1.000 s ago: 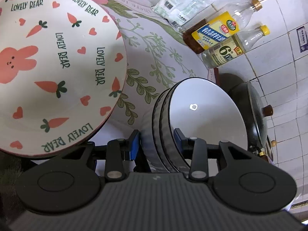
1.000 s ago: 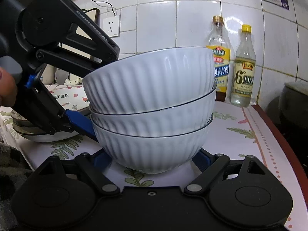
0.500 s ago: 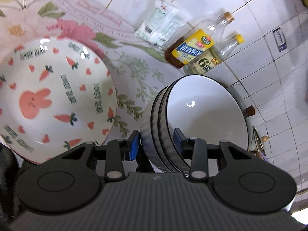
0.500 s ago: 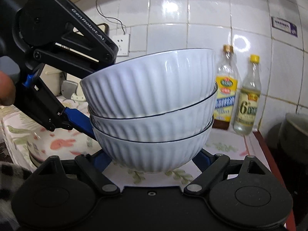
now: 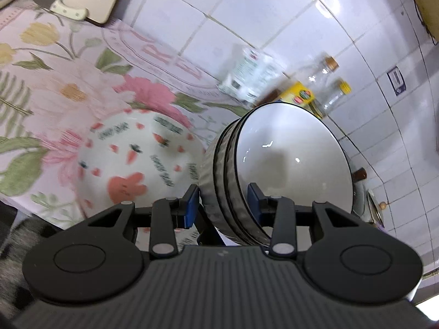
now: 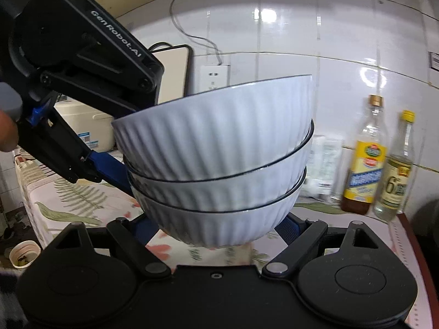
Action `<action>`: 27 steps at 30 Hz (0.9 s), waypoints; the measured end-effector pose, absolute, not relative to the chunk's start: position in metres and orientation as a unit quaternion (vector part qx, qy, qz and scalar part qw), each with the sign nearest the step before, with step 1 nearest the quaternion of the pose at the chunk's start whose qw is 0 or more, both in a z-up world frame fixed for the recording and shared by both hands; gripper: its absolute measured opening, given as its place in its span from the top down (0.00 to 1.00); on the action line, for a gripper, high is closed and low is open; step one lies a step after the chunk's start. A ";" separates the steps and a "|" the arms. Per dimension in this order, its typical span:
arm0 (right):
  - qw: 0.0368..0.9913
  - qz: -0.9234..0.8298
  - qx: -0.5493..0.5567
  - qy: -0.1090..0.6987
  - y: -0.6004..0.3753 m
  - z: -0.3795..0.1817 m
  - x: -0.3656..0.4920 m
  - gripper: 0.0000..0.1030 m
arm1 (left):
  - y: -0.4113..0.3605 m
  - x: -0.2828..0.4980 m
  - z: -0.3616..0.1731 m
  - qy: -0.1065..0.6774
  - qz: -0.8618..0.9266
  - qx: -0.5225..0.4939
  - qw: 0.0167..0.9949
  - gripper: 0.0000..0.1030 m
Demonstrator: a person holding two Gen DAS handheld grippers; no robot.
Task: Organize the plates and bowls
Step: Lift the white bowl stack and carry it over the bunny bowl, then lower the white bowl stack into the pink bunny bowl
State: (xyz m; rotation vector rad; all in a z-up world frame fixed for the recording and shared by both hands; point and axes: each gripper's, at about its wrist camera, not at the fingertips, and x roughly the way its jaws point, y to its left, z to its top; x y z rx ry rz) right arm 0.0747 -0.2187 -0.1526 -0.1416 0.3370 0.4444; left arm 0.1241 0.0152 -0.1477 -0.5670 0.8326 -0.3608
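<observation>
Landmark: I take the stack of three ribbed white bowls (image 6: 216, 164) as my reference; it is lifted clear of the surface (image 6: 82, 205), which wears a flowered cloth.
Left tongs (image 5: 223, 203): narrowly parted and clamped across the stack's rim wall, one blue pad outside the bowls, the other inside the top bowl.
Right tongs (image 6: 216, 229): spread wide, with a blue pad against each side of the bottom bowl, cradling the stack from below.
Stack tilt: in my right view it leans slightly, rims higher on the right.
Rabbit plate (image 5: 137, 161): lying on the surface below and to the left of the stack in my left view, blurred.
Two bottles (image 6: 365, 159): upright against the tiled wall, to the right of the stack.
Packet (image 5: 249, 79): at the wall behind the stack, beside the bottles.
Person: a fingertip (image 6: 6, 134) shows at the left edge, behind the left tongs.
</observation>
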 end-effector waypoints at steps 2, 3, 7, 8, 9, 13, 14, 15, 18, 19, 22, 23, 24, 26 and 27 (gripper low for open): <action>0.956 0.225 -0.070 0.172 -0.207 -0.154 0.077 0.11 | 0.026 0.125 -0.149 0.399 -0.166 -0.270 0.860 0.65; 0.955 0.228 -0.070 0.175 -0.201 -0.155 0.078 0.11 | 0.031 0.126 -0.150 0.402 -0.164 -0.270 0.860 0.65; 0.950 0.234 -0.071 0.195 -0.183 -0.160 0.085 0.11 | 0.048 0.133 -0.157 0.413 -0.158 -0.265 0.857 0.65; 0.948 0.235 -0.070 0.202 -0.179 -0.162 0.088 0.11 | 0.050 0.136 -0.159 0.417 -0.156 -0.262 0.857 0.65; 0.947 0.236 -0.068 0.209 -0.178 -0.165 0.092 0.11 | 0.051 0.138 -0.161 0.419 -0.155 -0.257 0.857 0.65; 0.942 0.234 -0.063 0.231 -0.166 -0.177 0.095 0.11 | 0.055 0.146 -0.172 0.431 -0.152 -0.249 0.854 0.65; 0.942 0.232 -0.064 0.235 -0.164 -0.180 0.096 0.11 | 0.055 0.149 -0.176 0.433 -0.150 -0.249 0.853 0.65; 0.941 0.230 -0.064 0.239 -0.163 -0.183 0.098 0.11 | 0.055 0.152 -0.178 0.435 -0.149 -0.249 0.852 0.65; 0.938 0.225 -0.066 0.253 -0.160 -0.190 0.100 0.11 | 0.056 0.159 -0.187 0.441 -0.148 -0.249 0.849 0.65; 0.938 0.224 -0.068 0.257 -0.159 -0.192 0.102 0.11 | 0.056 0.160 -0.190 0.443 -0.149 -0.251 0.847 0.65; 0.934 0.223 -0.073 0.268 -0.158 -0.197 0.106 0.11 | 0.058 0.166 -0.198 0.450 -0.150 -0.254 0.843 0.65; 0.933 0.224 -0.075 0.272 -0.157 -0.198 0.107 0.11 | 0.058 0.168 -0.201 0.452 -0.150 -0.255 0.841 0.65; 0.931 0.224 -0.079 0.278 -0.157 -0.199 0.109 0.11 | 0.059 0.170 -0.203 0.454 -0.149 -0.257 0.840 0.65; 0.927 0.226 -0.085 0.288 -0.155 -0.202 0.114 0.11 | 0.060 0.173 -0.208 0.458 -0.147 -0.262 0.837 0.64; 0.925 0.228 -0.088 0.292 -0.154 -0.202 0.116 0.11 | 0.061 0.175 -0.209 0.460 -0.146 -0.264 0.835 0.64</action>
